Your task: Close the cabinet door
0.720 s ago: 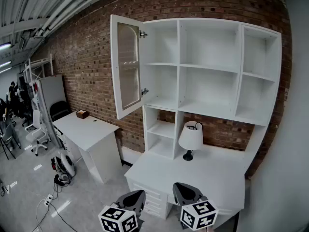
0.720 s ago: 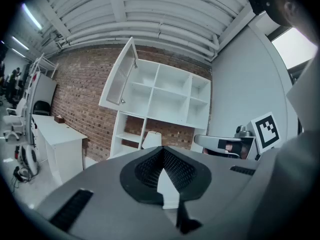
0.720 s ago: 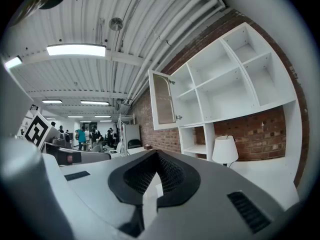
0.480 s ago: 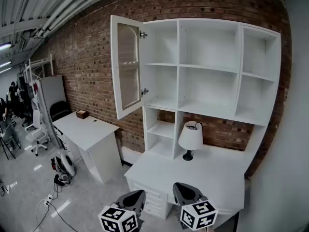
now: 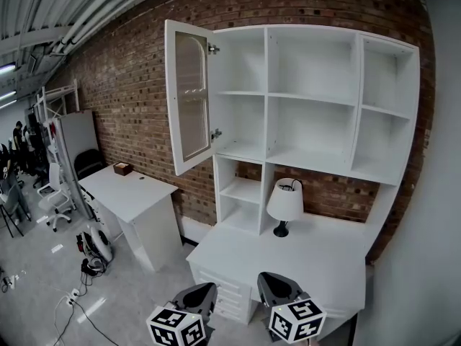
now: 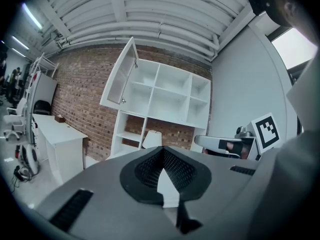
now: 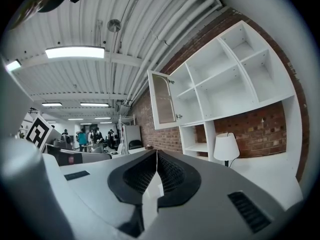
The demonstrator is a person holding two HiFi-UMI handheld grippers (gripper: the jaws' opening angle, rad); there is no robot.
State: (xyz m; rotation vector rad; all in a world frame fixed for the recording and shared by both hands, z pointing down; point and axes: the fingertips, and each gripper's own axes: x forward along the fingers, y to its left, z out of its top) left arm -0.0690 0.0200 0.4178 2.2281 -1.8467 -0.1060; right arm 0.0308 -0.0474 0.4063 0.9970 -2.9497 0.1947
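1. A white-framed cabinet door (image 5: 189, 99) with a frosted glass panel stands swung wide open at the upper left corner of a white shelving cabinet (image 5: 317, 99) mounted on a red brick wall (image 5: 122, 85). It hangs on two metal hinges (image 5: 214, 50) along its cabinet-side edge and juts out into the room.
2. The grey left gripper (image 6: 162, 151) sits at the bottom of the head view, just behind its black-and-white marker cube (image 5: 176, 328). Its dark ribbed jaws are closed tip to tip with nothing between them, well apart from the cabinet door above.
3. The grey right gripper (image 7: 156, 154) is held beside the left one. Its jaws are likewise pressed together and empty, and it too is far from the door.
4. A white table (image 5: 324, 262) with drawers runs beneath the shelving cabinet. It carries a table lamp (image 5: 285, 204) with a white shade and a black base, set against the brick at the back.
5. To the left, a second table (image 5: 133, 193), also white, stands along the same wall with a small brown box (image 5: 123, 169) on its far end. Beyond it are office chairs (image 5: 56, 193), and in the right gripper view people show far off under ceiling lights.
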